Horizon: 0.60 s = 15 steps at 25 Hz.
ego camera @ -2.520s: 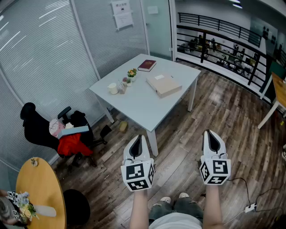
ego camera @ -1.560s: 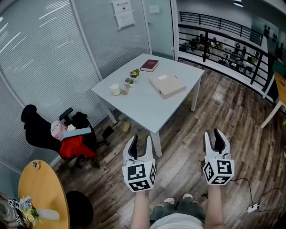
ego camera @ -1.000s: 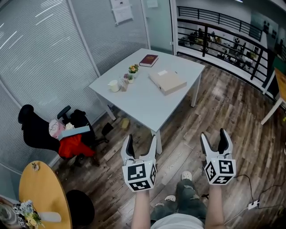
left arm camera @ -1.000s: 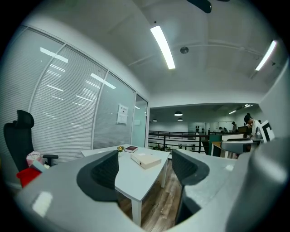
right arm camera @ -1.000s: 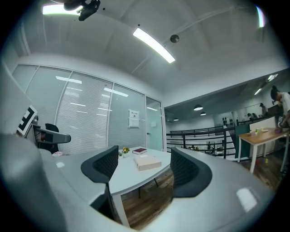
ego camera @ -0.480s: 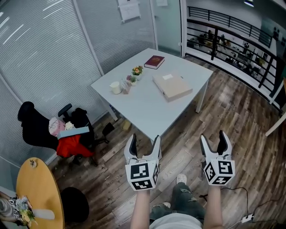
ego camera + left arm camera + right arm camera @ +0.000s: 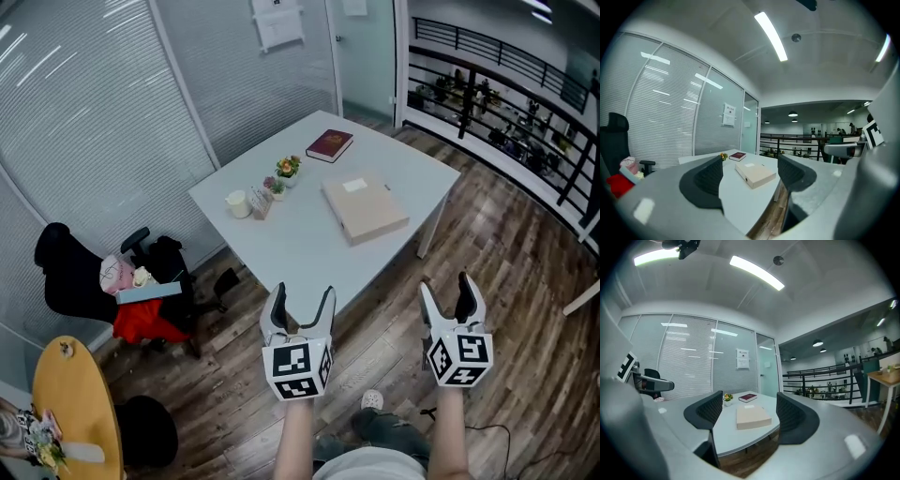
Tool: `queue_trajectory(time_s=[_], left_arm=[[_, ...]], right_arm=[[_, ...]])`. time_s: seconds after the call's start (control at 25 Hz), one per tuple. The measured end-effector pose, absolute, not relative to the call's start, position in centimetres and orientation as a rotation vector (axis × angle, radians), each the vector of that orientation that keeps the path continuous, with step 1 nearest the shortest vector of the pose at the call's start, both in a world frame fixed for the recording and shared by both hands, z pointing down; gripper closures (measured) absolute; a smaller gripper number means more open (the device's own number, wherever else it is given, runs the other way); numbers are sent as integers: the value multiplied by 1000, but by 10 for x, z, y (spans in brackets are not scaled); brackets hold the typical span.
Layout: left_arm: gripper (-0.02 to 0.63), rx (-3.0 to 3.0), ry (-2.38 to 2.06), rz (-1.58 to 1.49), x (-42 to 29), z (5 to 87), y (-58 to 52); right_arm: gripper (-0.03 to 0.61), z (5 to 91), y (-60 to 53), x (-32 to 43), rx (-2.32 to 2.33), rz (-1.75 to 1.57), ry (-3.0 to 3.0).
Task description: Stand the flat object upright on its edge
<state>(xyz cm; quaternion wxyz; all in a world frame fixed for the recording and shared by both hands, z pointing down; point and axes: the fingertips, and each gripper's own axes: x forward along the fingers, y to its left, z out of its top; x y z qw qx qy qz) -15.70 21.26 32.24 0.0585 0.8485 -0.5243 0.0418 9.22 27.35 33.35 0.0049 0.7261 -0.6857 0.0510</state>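
- 1 flat beige box [image 7: 366, 208] lies on its broad face on the white bench [image 7: 300, 239], right of centre. It's not on edge. Small white label on top.
- 1 dark red book [image 7: 329, 145] also lies flat, near the bench's far corner, apart from the box.
- 2 small flower pots [image 7: 288, 169] sit close together left of the box. 1 white cup [image 7: 236, 202] is further left. 1 small item is just beside the cup, too small to tell what.
- Left gripper [image 7: 302, 302]: jaws wide apart, nothing btwn them. It's held in the air over the wood floor [image 7: 525, 281], just short of the bench's near edge.
- Right gripper [image 7: 446, 292]: jaws also wide apart, empty. It's over the floor to the right of the near bench corner, level w/ the left one.
- In both gripper views the box shows through the gap btwn the jaws, well off, w/ the red book behind it.
- 1 black office chair [image 7: 66, 272] stands left of the bench by the blinds, w/ red cloth [image 7: 141, 323] piled on the seat.
- 1 round wood table [image 7: 75, 412] at lower left, well apart from the bench.
- Black railing [image 7: 506, 89] runs along the far right.
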Motion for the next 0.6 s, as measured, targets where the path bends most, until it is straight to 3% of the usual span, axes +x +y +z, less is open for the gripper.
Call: queue_trajectory(time_s=[0.6], left_arm=[[258, 2530, -1631, 141, -89, 338, 119]], right_arm=[[218, 352, 168, 158, 2226, 210, -2196]])
